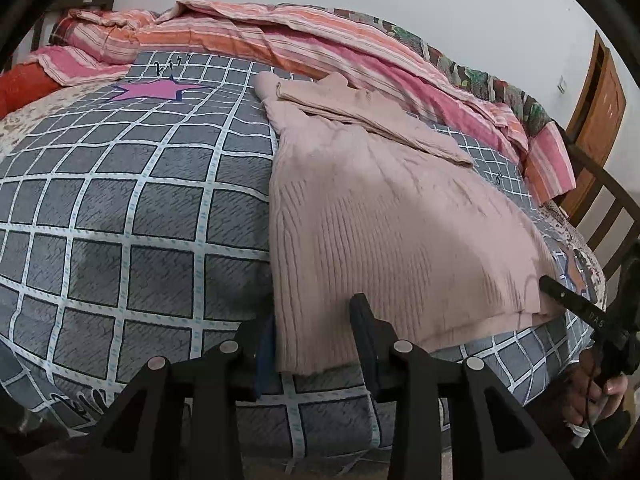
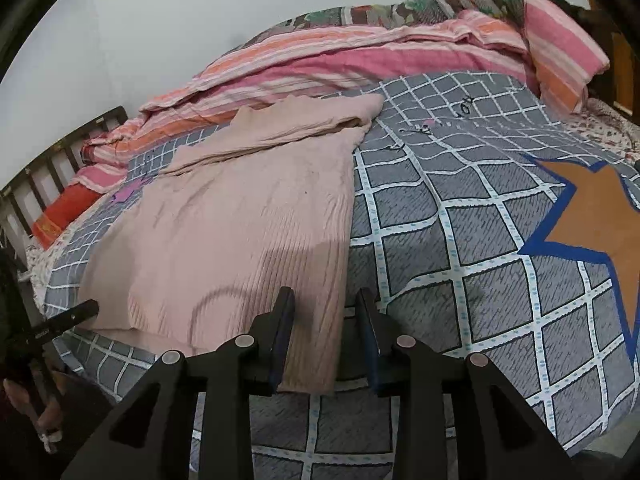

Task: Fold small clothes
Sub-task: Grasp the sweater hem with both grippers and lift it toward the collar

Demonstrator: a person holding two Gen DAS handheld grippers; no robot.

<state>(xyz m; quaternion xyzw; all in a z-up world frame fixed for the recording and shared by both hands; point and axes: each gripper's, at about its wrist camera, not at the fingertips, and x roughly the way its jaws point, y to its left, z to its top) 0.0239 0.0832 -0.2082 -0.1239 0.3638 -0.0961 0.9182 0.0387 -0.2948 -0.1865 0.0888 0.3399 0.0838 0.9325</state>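
On the far left of the left wrist view, a red pillow (image 1: pixel 22 88) lies by the headboard, and a pink star (image 1: pixel 154 91) is printed on the grey checked bedspread (image 1: pixel 120 208) that covers the bed. The left gripper (image 1: pixel 314 336) hovers low over the near edge, its fingers (image 1: pixel 366 332) spread wide with the pink ribbed sweater's near left hem corner between them, not pinched. The sweater (image 1: pixel 384 232) lies flat on the bedspread, one sleeve (image 1: pixel 368 120) folded across its upper part, with a rumpled pink striped quilt (image 1: pixel 320 52) behind it. In the right wrist view, the right gripper (image 2: pixel 326 332) straddles the sweater's near right hem corner (image 2: pixel 316 352), fingers (image 2: pixel 284 320) likewise wide apart and holding nothing. Further right, an orange star (image 2: pixel 600 216) with a blue outline marks the bedspread.
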